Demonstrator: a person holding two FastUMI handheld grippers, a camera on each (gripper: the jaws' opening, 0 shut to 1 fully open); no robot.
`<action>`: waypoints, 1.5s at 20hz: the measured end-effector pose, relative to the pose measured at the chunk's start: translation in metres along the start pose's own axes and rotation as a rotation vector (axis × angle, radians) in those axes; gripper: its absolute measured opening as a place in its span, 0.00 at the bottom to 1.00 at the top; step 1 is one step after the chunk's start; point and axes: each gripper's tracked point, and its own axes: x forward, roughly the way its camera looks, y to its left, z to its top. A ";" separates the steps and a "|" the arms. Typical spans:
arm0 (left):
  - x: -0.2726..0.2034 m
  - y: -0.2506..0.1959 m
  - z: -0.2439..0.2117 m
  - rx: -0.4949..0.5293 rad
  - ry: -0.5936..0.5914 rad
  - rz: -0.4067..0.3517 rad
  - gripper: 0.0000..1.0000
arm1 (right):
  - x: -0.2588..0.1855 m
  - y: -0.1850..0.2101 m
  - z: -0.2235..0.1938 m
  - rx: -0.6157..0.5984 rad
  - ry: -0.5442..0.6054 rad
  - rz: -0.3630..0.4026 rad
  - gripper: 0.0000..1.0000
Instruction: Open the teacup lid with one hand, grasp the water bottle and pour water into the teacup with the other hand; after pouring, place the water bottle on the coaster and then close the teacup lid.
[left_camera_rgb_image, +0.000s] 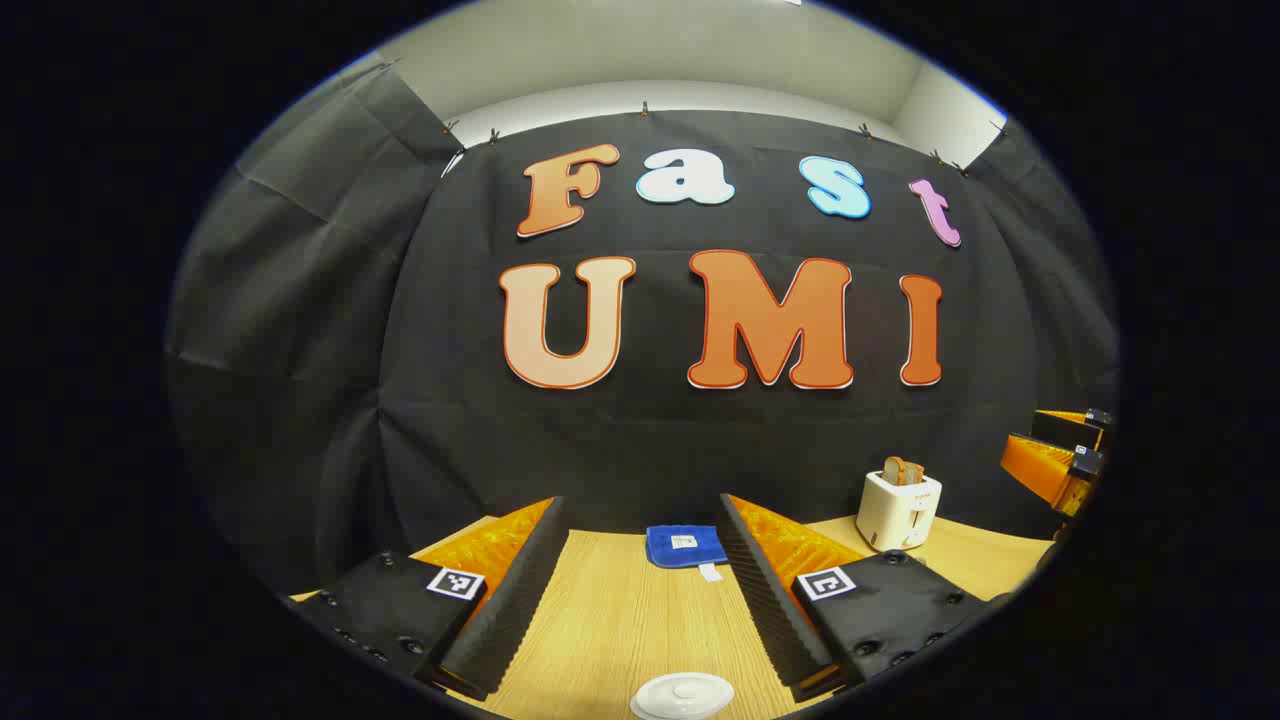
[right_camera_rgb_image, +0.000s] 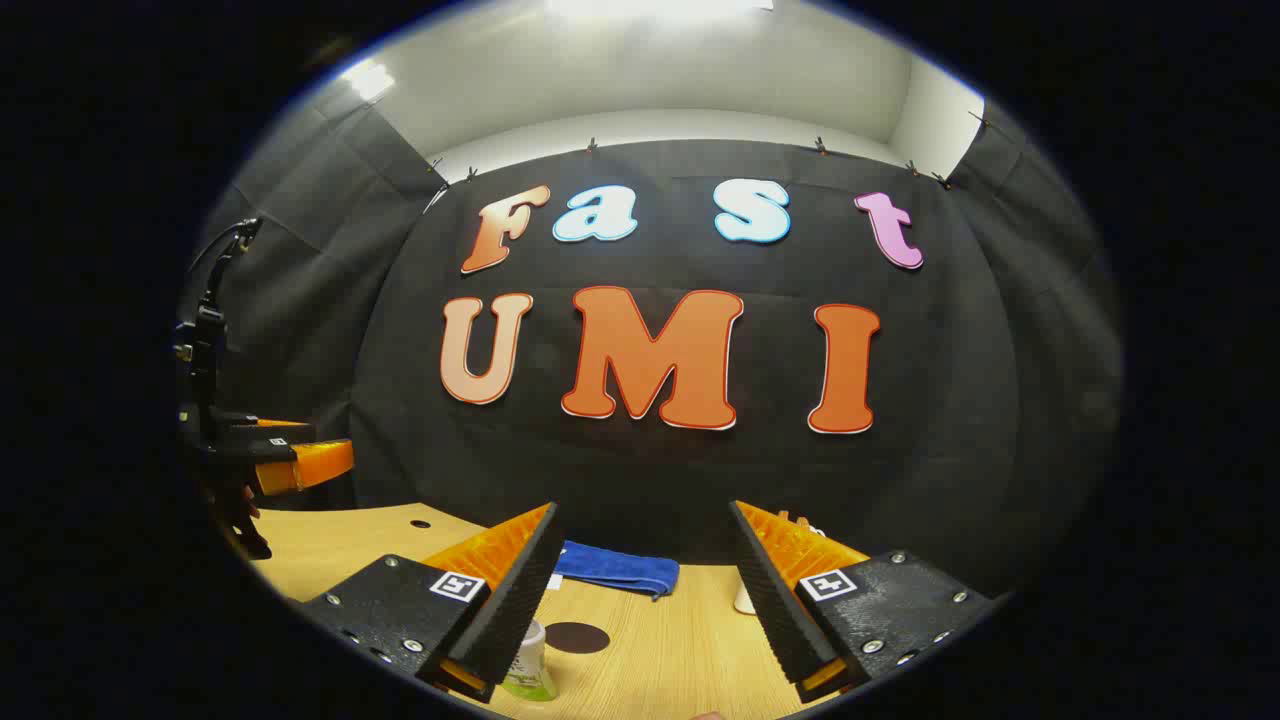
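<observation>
We see the teacup lid cut off at the bottom edge, flat on the table, below the wide-open, empty left gripper. The water bottle stands mostly hidden behind a finger of the open, empty right gripper, beside the dark coaster; its axis is unclear.

bright overhead light glares off the ceiling; sharp focus, strong fisheye bending toward edges.

Matt wood-grain table, blue cloth towel, glossy white lid.
</observation>
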 end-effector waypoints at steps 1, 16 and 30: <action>0.000 -0.002 -0.001 -0.001 0.001 -0.003 0.97 | -0.001 -0.001 -0.002 0.003 0.004 0.002 0.98; 0.001 -0.011 0.000 0.055 -0.009 -0.010 0.98 | 0.005 0.000 -0.007 -0.006 0.026 0.007 0.98; 0.001 -0.018 -0.033 0.089 0.046 -0.044 0.98 | -0.003 0.016 -0.032 0.058 0.061 0.062 0.98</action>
